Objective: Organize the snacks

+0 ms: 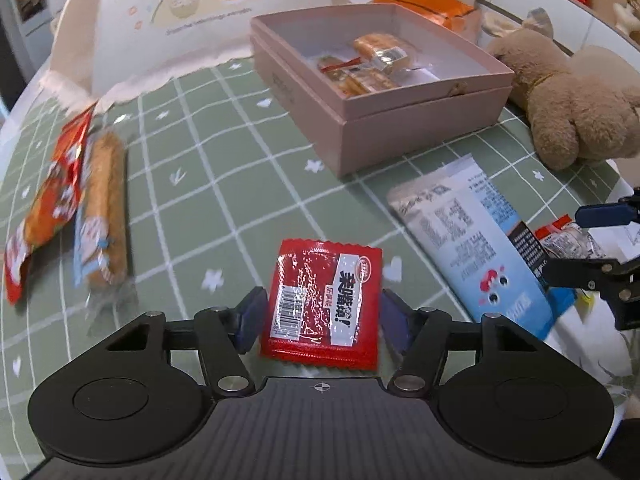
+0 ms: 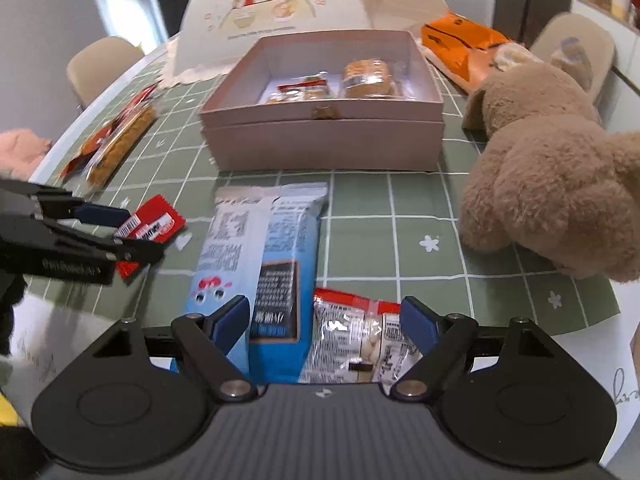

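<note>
Green checked tablecloth (image 1: pixel 224 184) bears a glossy red packet (image 1: pixel 320 300) (barcoded) between parted left tongs (image 1: pixel 320 316).

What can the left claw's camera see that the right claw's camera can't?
Only the left wrist view shows the whole red packet lying between the left claw's open pads.

Only the right wrist view shows the clear snack bag fully, between the right claw's open pads, plus a beige chair.

Both show the pink box, the teddy and the blue-and-white bag.
</note>
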A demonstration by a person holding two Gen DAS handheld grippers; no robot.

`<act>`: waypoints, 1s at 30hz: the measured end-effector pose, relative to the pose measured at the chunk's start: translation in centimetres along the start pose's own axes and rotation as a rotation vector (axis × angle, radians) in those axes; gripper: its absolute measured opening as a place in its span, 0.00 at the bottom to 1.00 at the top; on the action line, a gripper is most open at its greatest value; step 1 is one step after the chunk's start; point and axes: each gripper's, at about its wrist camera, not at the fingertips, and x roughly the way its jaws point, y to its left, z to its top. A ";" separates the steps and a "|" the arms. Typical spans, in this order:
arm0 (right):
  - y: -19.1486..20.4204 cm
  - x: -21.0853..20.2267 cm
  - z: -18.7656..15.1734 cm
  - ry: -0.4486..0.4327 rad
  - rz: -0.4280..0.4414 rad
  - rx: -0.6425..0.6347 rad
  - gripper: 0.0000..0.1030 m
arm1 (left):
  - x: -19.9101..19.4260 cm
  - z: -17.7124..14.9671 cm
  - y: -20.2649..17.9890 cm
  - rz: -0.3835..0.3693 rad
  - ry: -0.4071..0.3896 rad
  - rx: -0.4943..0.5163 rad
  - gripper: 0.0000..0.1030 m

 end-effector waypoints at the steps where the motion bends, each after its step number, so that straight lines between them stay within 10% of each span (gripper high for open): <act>1: 0.1 -0.2 -0.3 -0.003 -0.006 -0.020 0.80 | -0.3 -0.3 0.3 -0.002 0.010 -0.024 0.65; 8: -1.4 0.0 -1.3 0.015 -0.053 0.012 0.80 | -2.3 -2.6 1.1 -0.080 0.051 -0.186 0.65; 19: -0.3 0.4 -0.4 0.062 0.017 0.019 0.52 | -2.1 -2.3 0.4 -0.053 0.052 -0.183 0.66; 30: -0.6 -1.4 1.1 -0.007 -0.007 0.011 0.50 | -2.1 -2.5 -0.2 -0.027 0.043 -0.135 0.61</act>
